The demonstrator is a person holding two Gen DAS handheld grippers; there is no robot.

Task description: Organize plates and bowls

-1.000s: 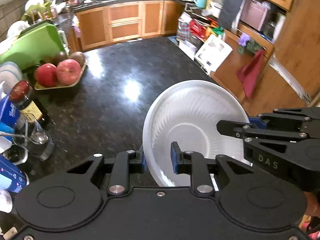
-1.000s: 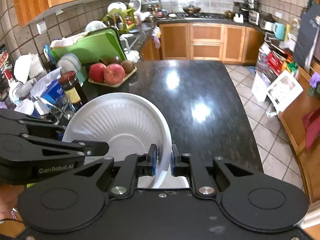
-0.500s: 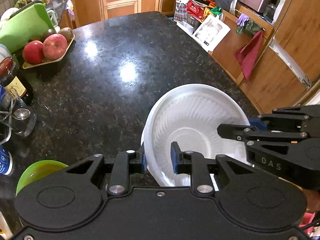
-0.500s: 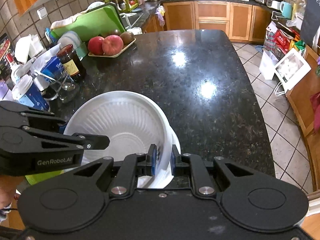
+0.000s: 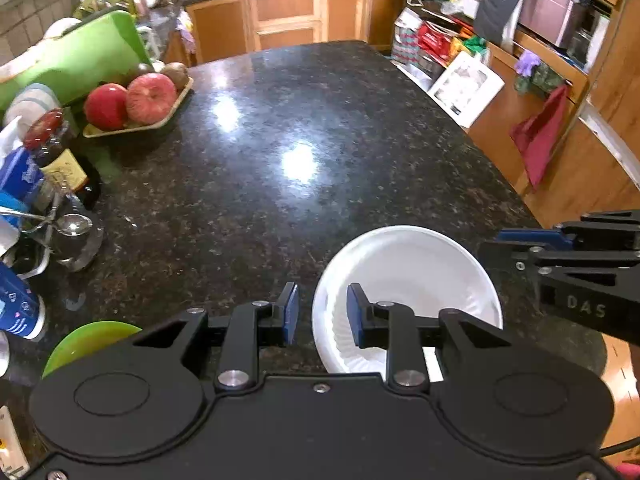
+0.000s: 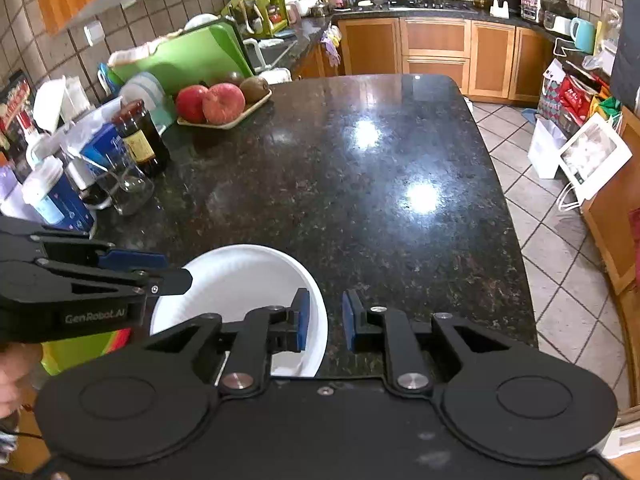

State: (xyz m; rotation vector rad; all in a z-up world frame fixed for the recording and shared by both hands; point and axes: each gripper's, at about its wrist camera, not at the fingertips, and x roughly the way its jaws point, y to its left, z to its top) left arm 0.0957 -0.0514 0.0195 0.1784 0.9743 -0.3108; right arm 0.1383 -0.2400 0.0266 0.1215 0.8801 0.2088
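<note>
A white ribbed plate [image 5: 404, 276] lies flat on the dark speckled surface [image 5: 320, 152] near its front edge. The left gripper [image 5: 322, 314] and right gripper [image 6: 325, 322] straddle opposite rims, jaws just opened, pads clear of it. A green bowl [image 5: 86, 342] sits left.

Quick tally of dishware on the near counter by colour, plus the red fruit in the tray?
White paper plate: 1
Green bowl: 1
Red fruit in tray: 2
Total: 4
</note>
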